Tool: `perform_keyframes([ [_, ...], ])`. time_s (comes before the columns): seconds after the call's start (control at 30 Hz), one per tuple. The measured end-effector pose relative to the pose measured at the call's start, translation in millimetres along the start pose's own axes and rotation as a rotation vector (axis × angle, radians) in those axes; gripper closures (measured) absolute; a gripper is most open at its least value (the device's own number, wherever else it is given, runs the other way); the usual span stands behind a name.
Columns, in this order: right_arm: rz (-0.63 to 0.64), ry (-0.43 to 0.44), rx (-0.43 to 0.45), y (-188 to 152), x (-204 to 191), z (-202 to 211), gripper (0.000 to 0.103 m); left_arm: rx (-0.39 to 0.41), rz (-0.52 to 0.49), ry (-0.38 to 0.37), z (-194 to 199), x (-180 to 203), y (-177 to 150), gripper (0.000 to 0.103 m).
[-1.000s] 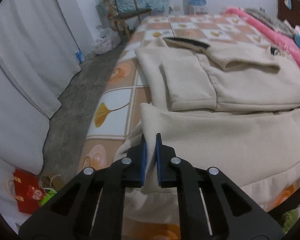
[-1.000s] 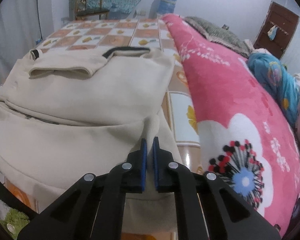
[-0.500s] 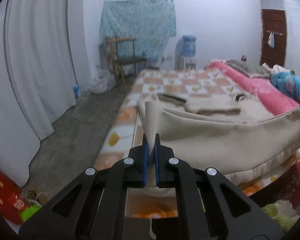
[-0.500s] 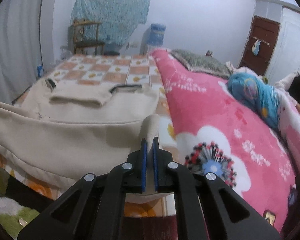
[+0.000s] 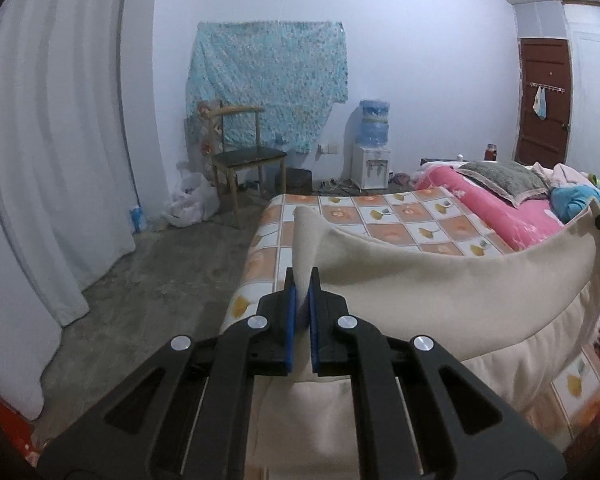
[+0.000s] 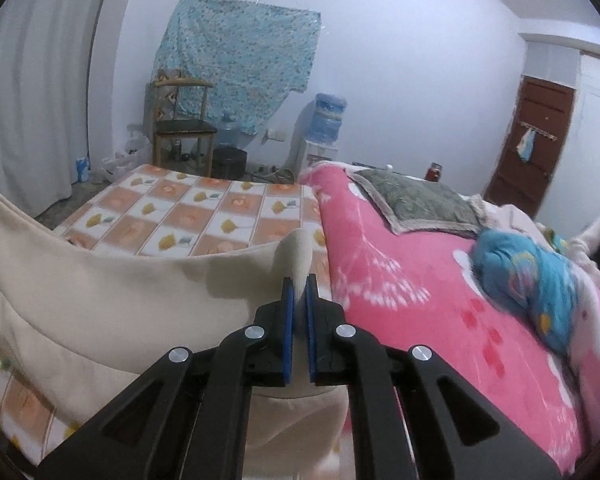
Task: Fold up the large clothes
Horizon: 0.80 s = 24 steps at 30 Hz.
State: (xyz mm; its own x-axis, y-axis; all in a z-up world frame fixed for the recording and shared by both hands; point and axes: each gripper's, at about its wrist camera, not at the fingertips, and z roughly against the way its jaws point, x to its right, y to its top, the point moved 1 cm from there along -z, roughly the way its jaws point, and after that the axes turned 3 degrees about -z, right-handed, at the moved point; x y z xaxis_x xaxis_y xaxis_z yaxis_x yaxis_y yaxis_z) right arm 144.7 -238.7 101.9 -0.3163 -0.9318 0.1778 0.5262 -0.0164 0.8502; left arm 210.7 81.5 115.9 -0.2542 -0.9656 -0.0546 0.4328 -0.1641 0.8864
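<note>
Right now I am clamping the left gripper (image 5: 301, 286) on one bottom corner of the cream coat (image 5: 440, 288), its blue pads pinching the cloth between them, and the right gripper (image 6: 299, 290) is clenched on the opposite corner in the same way. I am holding both corners apart so that the hem is stretching between them as one sagging edge above the bed (image 5: 384, 216), which should keep the fold line straight when I bring it over. Below that edge the coat is hanging down over the near end of the bed (its upper part is hidden behind the raised cloth, so I cannot tell how it is lying). Beyond the coat, the bed's checked sheet is lying bare toward its far end, which is where I judge the hem needs to go. Beside the bed's right half, the pink blanket (image 6: 420, 280) is crowding close, so I am reckoning the right corner could drag on it.
</note>
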Motion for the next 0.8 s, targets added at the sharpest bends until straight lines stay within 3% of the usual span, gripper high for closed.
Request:
perform_keyframes([
  [0.1,-0.016,0.031,-0.055,10,-1,-54,0.097,-0.09,0.013,-0.014,-60,-8,5,0.098],
  [0.17,-0.031,0.053,-0.107,7,-3,-93,0.097,-0.193,0.029,-0.034,-108,-13,-5,0.097],
  [0.2,-0.041,0.068,-0.142,2,-5,-113,0.097,-0.234,0.036,-0.045,-124,-15,-11,0.094],
  [0.27,-0.065,0.091,-0.222,-11,-7,-151,0.096,-0.396,0.049,-0.048,-170,-17,-37,0.091],
  [0.3,-0.08,0.099,-0.277,-21,-7,-171,0.096,-0.465,0.053,-0.028,-187,-19,-49,0.084],
  [0.33,-0.095,0.095,-0.319,-29,-6,-185,0.089,-0.498,0.063,-0.023,-196,-23,-57,0.078],
  [0.4,-0.15,0.086,-0.376,-43,3,-199,0.081,-0.486,0.115,-0.034,-194,-34,-62,0.066],
  [0.5,-0.21,0.088,-0.334,-47,19,-175,0.071,-0.414,0.171,-0.028,-167,-49,-55,0.061],
  [0.6,-0.215,0.13,-0.282,-51,26,-136,0.061,-0.363,0.185,-0.141,-132,-49,-54,0.054],
  [0.67,-0.202,0.21,-0.287,-62,20,-113,0.059,-0.377,0.163,-0.233,-119,-35,-59,0.051],
  [0.8,-0.159,0.301,-0.341,-98,6,-85,0.059,-0.468,0.152,-0.328,-105,-7,-87,0.042],
])
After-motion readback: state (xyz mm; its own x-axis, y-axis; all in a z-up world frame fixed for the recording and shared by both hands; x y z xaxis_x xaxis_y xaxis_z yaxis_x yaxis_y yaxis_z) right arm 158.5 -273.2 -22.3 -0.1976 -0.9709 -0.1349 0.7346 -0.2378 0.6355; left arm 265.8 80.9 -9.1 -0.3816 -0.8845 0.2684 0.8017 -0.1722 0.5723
